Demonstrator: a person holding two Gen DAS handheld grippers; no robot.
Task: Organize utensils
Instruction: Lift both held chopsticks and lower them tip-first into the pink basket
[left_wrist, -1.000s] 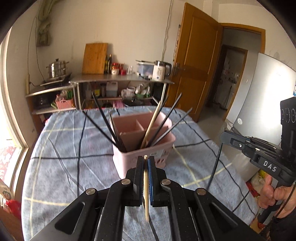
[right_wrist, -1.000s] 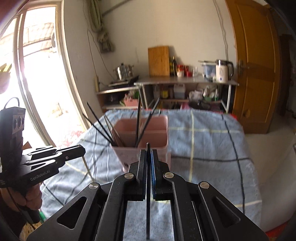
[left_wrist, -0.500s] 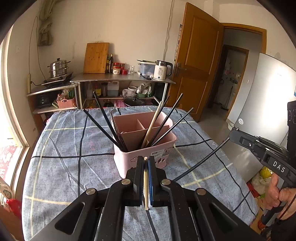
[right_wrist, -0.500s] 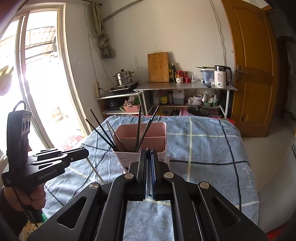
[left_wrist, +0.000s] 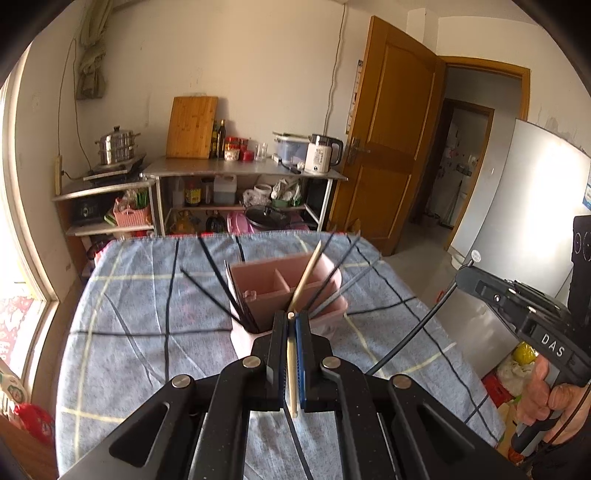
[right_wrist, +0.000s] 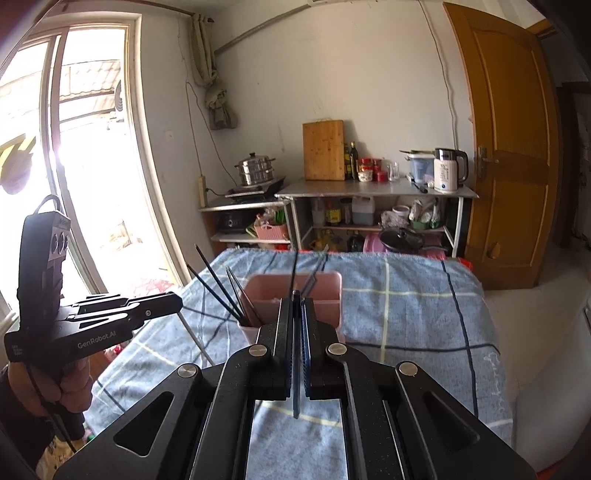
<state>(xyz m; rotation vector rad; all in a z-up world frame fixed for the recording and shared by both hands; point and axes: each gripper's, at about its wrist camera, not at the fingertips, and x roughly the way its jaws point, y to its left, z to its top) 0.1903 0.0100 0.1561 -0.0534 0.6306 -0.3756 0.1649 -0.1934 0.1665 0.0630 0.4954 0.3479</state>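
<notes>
The left tool (left_wrist: 291, 325) pinches a wooden chopstick (left_wrist: 291, 373), the right tool (right_wrist: 296, 306) a black chopstick (right_wrist: 296, 384), both just before the pink holder (left_wrist: 280, 295).

Daylight floods through the overexposed window (right_wrist: 74, 166), glaring off the refrigerator (left_wrist: 524, 236); fisheye bending darkens the corners, and the chopsticks (left_wrist: 332, 277) show motion blur.

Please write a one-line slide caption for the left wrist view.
Left gripper shut on a pale wooden chopstick before the pink utensil caddy; right gripper holds a dark chopstick.
</notes>
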